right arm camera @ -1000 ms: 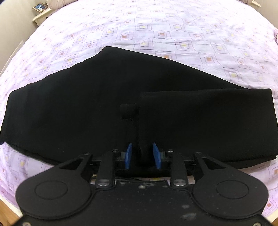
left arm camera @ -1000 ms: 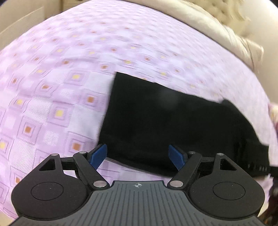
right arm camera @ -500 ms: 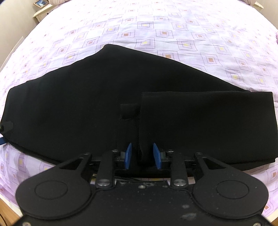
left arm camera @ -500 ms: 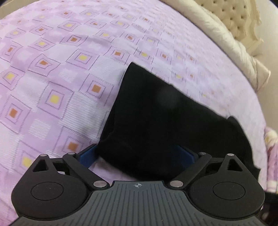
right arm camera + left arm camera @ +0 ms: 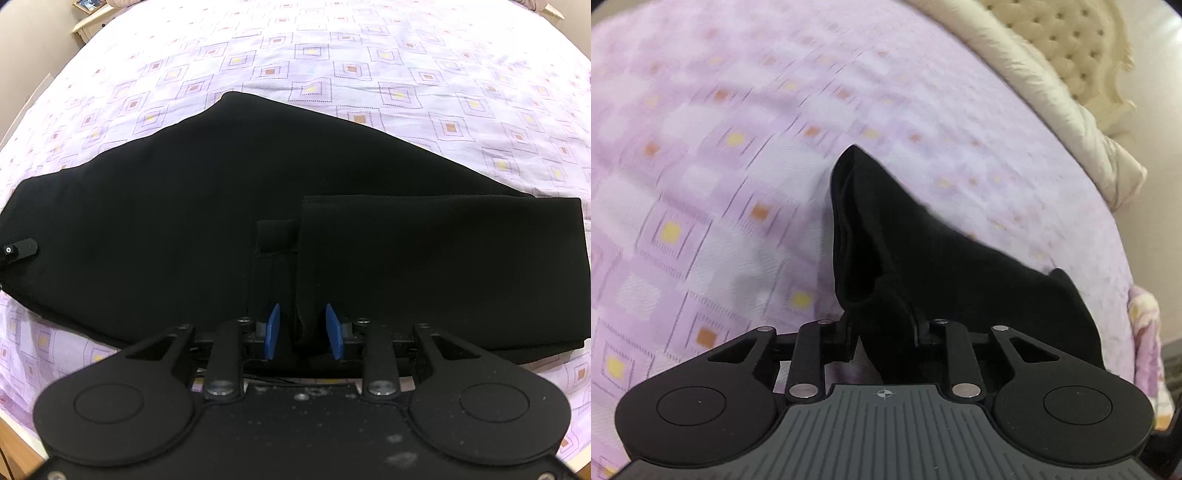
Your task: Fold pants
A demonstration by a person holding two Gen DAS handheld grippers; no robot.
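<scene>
Your left gripper has its fingers closed on one end of the black pants, bunching that end up off the bed. Your right gripper pinches the near edge where a folded layer meets the flat part, blue fingers narrow with cloth between. The rest of the pants lies spread on the purple patterned bedsheet. A cream headboard sits beyond.

bed w/ lilac square-print sheet; cream tufted headboard behind cream pillow; nightstand beside bed.
</scene>
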